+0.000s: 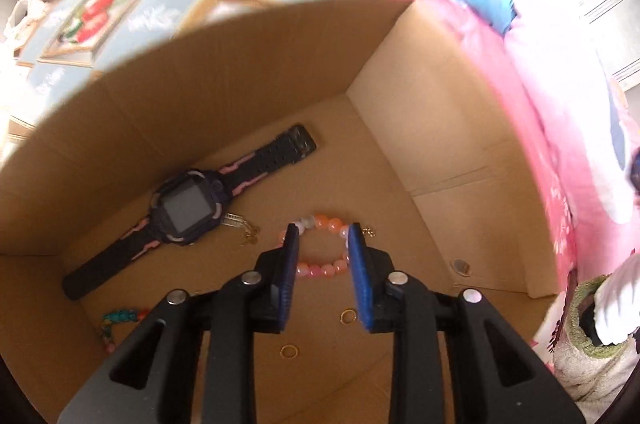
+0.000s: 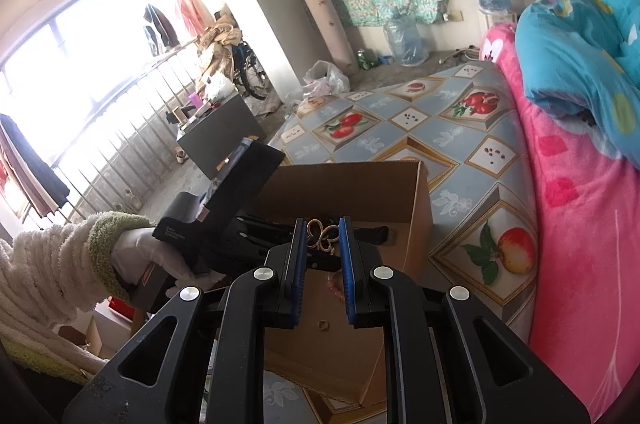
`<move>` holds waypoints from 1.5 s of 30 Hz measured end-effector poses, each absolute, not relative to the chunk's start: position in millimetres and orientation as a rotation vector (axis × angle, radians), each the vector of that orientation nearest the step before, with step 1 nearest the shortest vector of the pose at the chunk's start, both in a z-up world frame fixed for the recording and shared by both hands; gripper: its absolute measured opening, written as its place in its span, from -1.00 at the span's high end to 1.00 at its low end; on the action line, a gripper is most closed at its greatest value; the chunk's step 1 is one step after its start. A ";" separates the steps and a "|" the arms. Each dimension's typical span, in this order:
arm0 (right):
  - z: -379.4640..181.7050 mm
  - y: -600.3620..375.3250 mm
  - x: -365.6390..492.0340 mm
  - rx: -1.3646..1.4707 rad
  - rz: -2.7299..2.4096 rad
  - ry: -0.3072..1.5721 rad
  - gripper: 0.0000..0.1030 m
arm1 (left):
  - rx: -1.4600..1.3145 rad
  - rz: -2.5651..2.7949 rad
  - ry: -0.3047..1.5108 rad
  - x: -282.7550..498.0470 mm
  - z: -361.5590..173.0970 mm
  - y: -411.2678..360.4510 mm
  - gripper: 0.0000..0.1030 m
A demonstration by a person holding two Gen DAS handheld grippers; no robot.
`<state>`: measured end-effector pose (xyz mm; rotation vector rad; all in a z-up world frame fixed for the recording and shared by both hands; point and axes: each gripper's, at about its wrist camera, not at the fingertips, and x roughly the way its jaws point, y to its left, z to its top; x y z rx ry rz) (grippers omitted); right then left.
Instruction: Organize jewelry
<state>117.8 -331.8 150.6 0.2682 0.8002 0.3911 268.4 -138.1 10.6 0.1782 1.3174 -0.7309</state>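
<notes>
1. Looking down my left gripper (image 1: 322,238), I see its jaws parted, blue ribbed pads either side of a bead bracelet (image 1: 320,248) lying on the box (image 1: 248,72) floor; the pads do not press on it.
2. That bracelet is a ring of round glossy beads, pink, orange and white.
3. A watch (image 1: 188,208) lies flat left of it: black rubbery strap with pink stripes, squarish dark screen. No writing on it is legible.
4. Two thin gold rings (image 1: 348,317) (image 1: 289,351) lie on the cardboard near the jaws; a teal beaded piece (image 1: 120,316) sits at the lower left.
5. My right gripper (image 2: 323,230) has its jaws closed on a looped gold wire ornament (image 2: 322,235), held above the box (image 2: 400,184).
6. The box stands on a floor mat (image 2: 472,132) printed with fruit in diamond tiles.
7. A fleecy white sleeve with green cuff (image 2: 100,236) shows left; small print on the black gripper body there is too blurred to read.
8. Pink plush bedding (image 2: 580,244) lies right.
</notes>
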 end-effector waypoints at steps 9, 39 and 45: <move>129.9 -282.2 159.9 0.199 0.512 1.041 0.73 | 0.003 -0.693 1.036 225.5 93.0 -46.7 0.15; 85.0 -220.1 199.0 0.074 0.472 1.275 0.54 | -0.249 -0.443 0.849 139.7 80.3 88.4 -0.33; 152.2 -274.2 141.9 0.208 0.304 0.892 0.23 | -0.275 -0.410 0.897 147.2 64.9 88.5 -0.36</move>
